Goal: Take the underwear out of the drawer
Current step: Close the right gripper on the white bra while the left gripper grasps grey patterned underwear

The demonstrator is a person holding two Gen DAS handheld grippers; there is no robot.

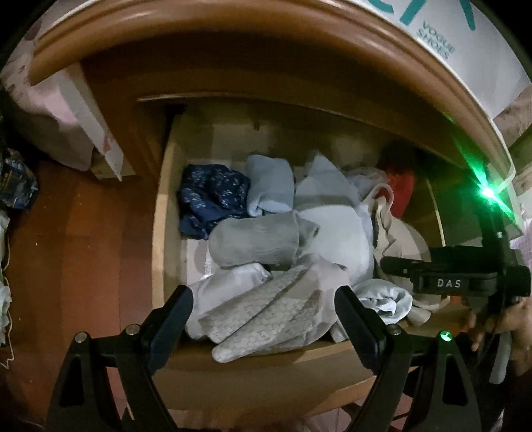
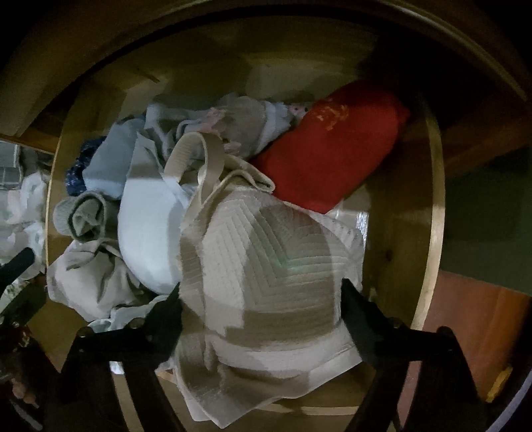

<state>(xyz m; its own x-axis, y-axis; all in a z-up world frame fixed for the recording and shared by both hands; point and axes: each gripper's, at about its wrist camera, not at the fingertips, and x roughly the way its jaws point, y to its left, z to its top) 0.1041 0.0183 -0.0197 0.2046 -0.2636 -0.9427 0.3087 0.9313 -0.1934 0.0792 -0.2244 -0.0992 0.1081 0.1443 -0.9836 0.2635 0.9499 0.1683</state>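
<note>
Both gripper tips: right gripper (image 2: 262, 299) squeezes the beige bra (image 2: 266, 266), hiding its edges; left gripper (image 1: 262, 312) wide.

Red folded cloth (image 1: 400, 186): far end hidden under brown cabinet ledge (image 1: 266, 26). Beige quilted bra (image 2: 266, 266): lower part behind gripper frame. Teal lettering on white box (image 1: 442, 36) cut by edge.

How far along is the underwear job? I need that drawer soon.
Done: the drawer is open. In hand: the right gripper pinches the beige bra, which still lies in the drawer; the left gripper hangs open over the clothes pile. Left: lifting the bra out.
</note>
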